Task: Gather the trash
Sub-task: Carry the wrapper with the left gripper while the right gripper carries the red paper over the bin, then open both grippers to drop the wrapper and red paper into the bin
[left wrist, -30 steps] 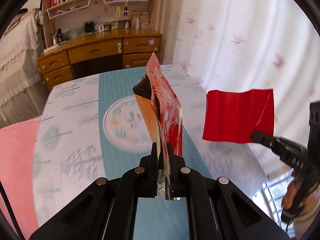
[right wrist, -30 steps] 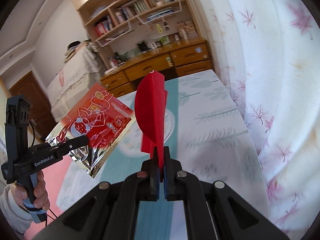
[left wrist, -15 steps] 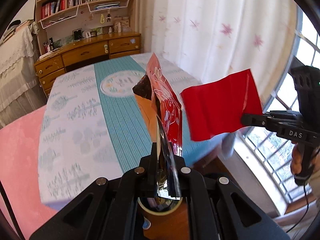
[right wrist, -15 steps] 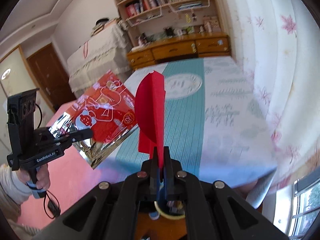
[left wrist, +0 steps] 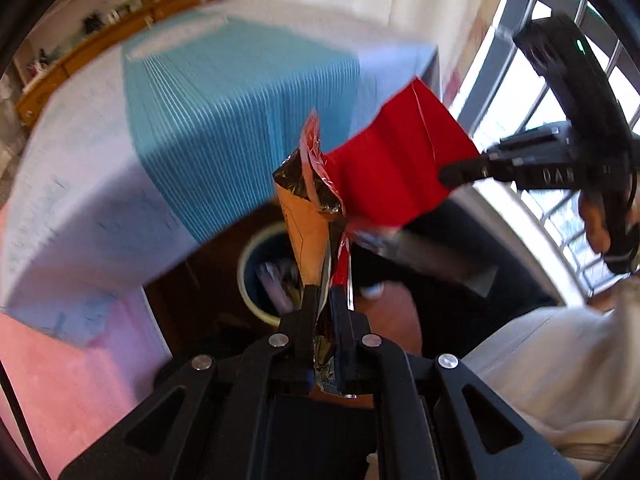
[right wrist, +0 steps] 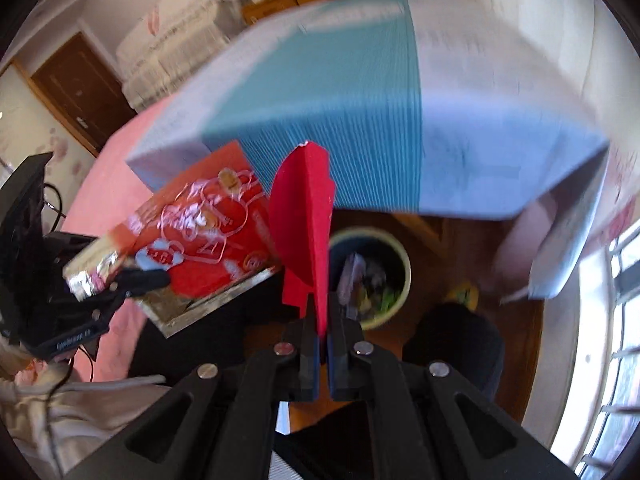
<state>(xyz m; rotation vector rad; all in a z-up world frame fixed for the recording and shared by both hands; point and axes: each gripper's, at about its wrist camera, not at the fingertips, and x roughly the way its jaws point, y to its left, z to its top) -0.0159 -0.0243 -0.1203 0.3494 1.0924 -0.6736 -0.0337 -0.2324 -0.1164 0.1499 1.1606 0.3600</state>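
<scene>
Both tools are clamped on trash: my left tool (left wrist: pixel 326 300) grips the foil snack bag (left wrist: pixel 316 216), my right tool (right wrist: pixel 322 320) the folded red sheet (right wrist: pixel 302 216). Each hangs past the near edge of the tabletop (right wrist: pixel 360 92), above the bin (right wrist: pixel 400 256) on the floor. To drop cleanly, I should centre each piece over the rim, lower it, then part the jaws. Readable writing: only "DAS" on the right tool's body (left wrist: pixel 556 174); the bag's print is too blurred.

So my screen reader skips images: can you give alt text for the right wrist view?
The right gripper pinches a red paper sheet above a round bin on the floor. At left, the left gripper holds a red snack bag; a table in a blue-striped cloth stands behind.
</scene>
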